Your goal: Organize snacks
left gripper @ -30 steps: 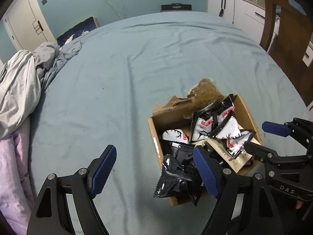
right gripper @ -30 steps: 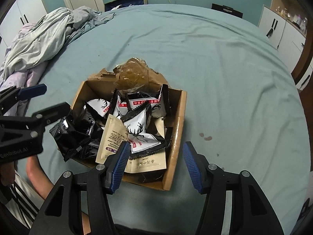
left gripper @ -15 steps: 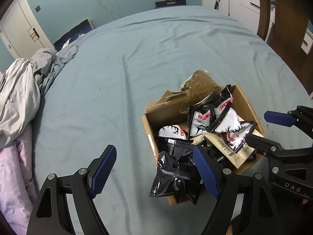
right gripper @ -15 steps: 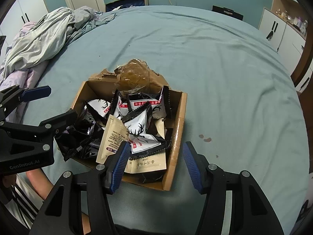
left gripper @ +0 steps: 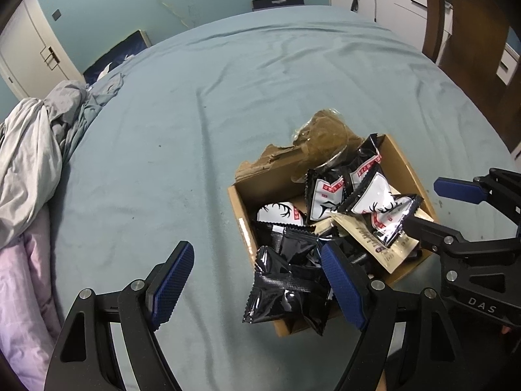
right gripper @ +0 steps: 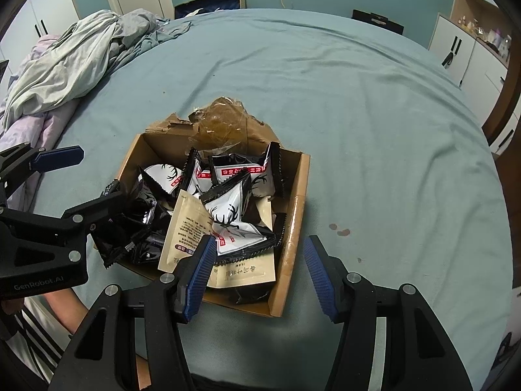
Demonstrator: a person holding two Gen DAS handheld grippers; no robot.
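Observation:
An open cardboard box with a torn far flap sits on the blue-green sheet. Several snack packets fill it: black-and-white deer packets, beige packets and black packets that spill over its left edge. My left gripper stands open above the box's left near corner, its right finger over the black packets. My right gripper is open above the box's near right corner, touching nothing.
Crumpled grey bedding and a pink blanket lie at the left. A wooden chair and white cabinets stand at the right. Small dark stains mark the sheet. A bare forearm shows at the lower left.
The left gripper has edged slightly toward the box, so the box sits a little further left in its view. The right gripper has kept still, and both openings are unchanged.

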